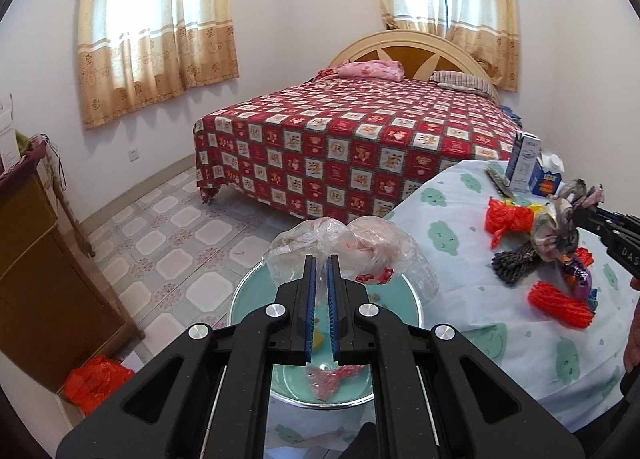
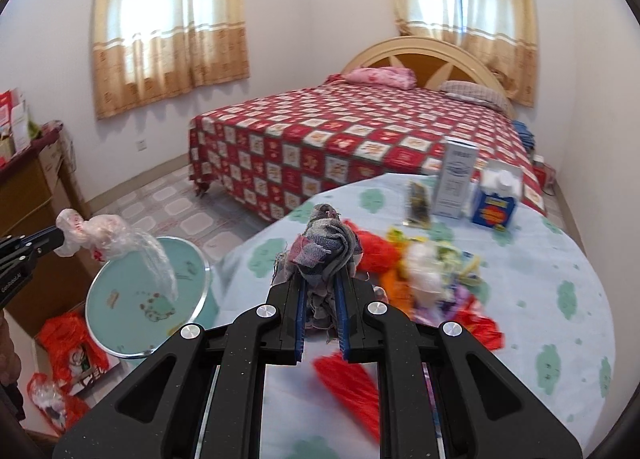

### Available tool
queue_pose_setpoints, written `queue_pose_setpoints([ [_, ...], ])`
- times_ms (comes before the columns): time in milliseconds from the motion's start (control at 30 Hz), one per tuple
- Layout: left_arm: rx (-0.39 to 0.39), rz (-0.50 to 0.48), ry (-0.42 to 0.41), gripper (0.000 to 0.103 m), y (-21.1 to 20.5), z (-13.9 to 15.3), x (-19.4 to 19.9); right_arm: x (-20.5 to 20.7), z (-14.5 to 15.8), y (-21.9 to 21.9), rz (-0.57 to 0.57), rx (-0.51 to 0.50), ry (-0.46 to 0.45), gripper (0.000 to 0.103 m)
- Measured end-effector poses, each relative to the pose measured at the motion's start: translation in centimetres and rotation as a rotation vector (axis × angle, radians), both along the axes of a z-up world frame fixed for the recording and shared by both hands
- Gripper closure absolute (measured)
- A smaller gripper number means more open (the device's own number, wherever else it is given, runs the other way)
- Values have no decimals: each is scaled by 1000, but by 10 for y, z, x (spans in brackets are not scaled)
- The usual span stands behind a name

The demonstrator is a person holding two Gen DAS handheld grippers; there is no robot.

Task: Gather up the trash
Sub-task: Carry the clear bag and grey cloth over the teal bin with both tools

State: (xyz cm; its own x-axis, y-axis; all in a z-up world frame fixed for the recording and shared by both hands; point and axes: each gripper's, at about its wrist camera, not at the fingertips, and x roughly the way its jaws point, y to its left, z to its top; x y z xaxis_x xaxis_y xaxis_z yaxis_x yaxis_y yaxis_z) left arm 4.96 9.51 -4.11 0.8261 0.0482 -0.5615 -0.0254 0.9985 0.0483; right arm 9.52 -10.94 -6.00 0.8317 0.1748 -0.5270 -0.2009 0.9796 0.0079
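Observation:
My left gripper [image 1: 321,259] is shut on a crumpled clear plastic bag [image 1: 360,247], which hangs over a round teal bin [image 1: 237,299] beside the table. A yellow scrap and red netting [image 1: 332,379] lie inside the bin. In the right wrist view the left gripper [image 2: 60,237] and its plastic bag [image 2: 116,239] show at the left edge, above the bin [image 2: 120,299]. My right gripper [image 2: 324,279] is shut on a grey and plaid cloth scrap [image 2: 324,243] above the table's trash pile [image 2: 420,271]. The right gripper [image 1: 576,215] shows at the right edge of the left wrist view.
The table [image 2: 540,279] wears a pale cloth with green clouds and carries red netting [image 2: 348,379], a tall white box [image 2: 456,183] and a blue carton [image 2: 494,211]. A bed [image 2: 360,139] stands behind. Red bags [image 2: 68,339] lie on the floor by a wooden cabinet [image 1: 40,279].

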Motion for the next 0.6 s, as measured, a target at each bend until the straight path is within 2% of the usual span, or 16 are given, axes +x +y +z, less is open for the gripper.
queue_pose_setpoints([
  [300,14,56,12,97,23,-6,-2,9,-4,47,87,-16,2,90],
  [600,24,91,24,97,38,-11,-2,13,-12,76,144,-30,13,90],
])
